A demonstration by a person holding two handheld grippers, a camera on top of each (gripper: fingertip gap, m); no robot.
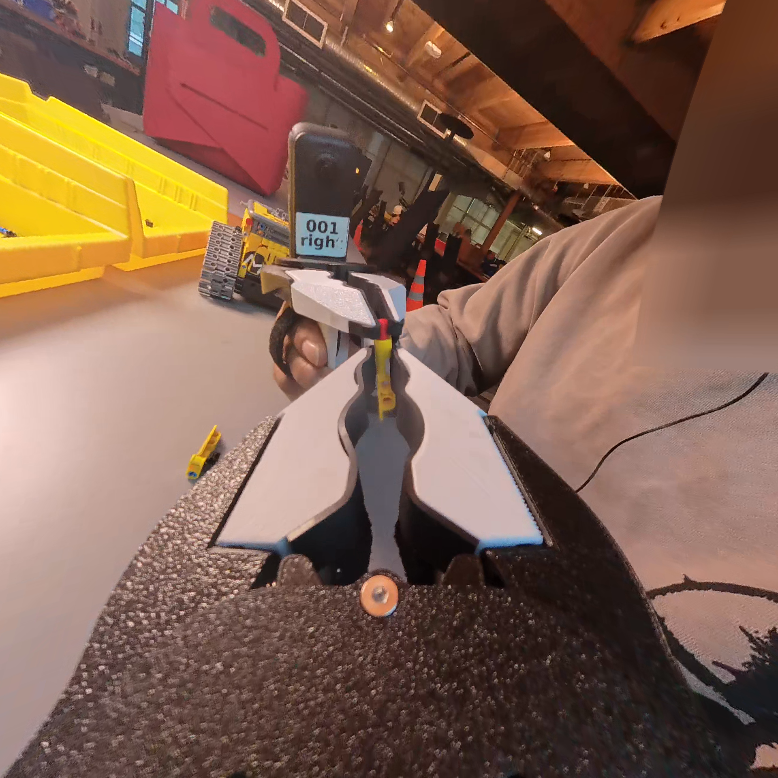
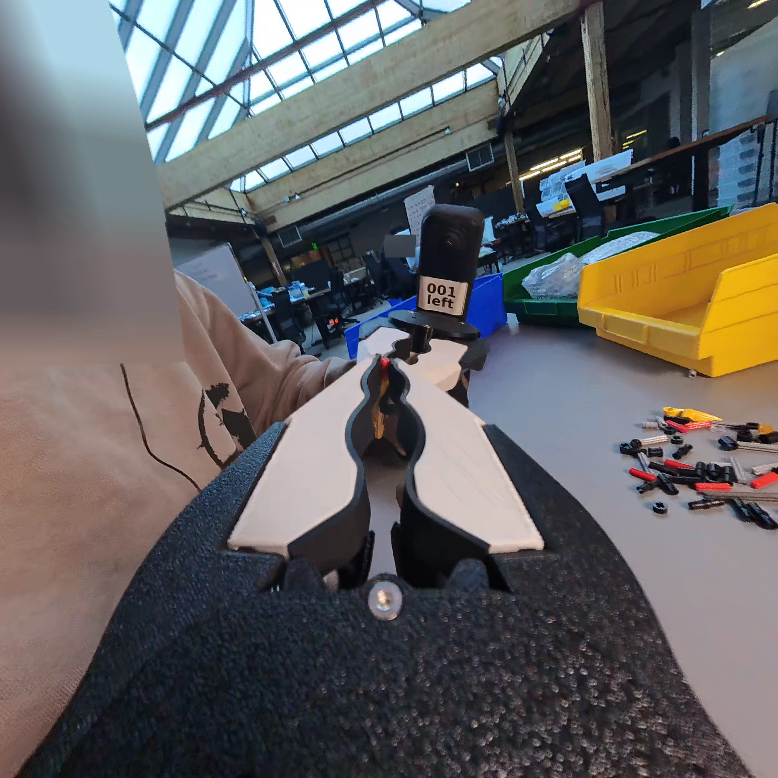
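Observation:
My left gripper (image 1: 382,354) is shut on a small yellow toy-brick beam (image 1: 383,379) and holds it upright above the grey table (image 1: 105,400). A red pin (image 1: 382,326) sticks out of the beam's top. My right gripper (image 1: 381,327) faces it tip to tip and is shut on that red pin. In the right wrist view my right gripper (image 2: 384,365) pinches the red pin (image 2: 384,363), with the yellow beam (image 2: 378,419) hanging below between its fingers. The left gripper (image 2: 414,358) is just beyond. A hand (image 1: 303,353) holds the right gripper's handle.
Yellow bins (image 1: 84,219), a red felt bag (image 1: 219,97) and a yellow tracked toy vehicle (image 1: 248,257) stand at the far left. A small yellow part (image 1: 204,452) lies on the table. A pile of loose parts (image 2: 715,463) and yellow (image 2: 694,303), green (image 2: 543,305) and blue (image 2: 488,303) bins are at the right. My two grippers' fingertips are within a few centimetres of each other.

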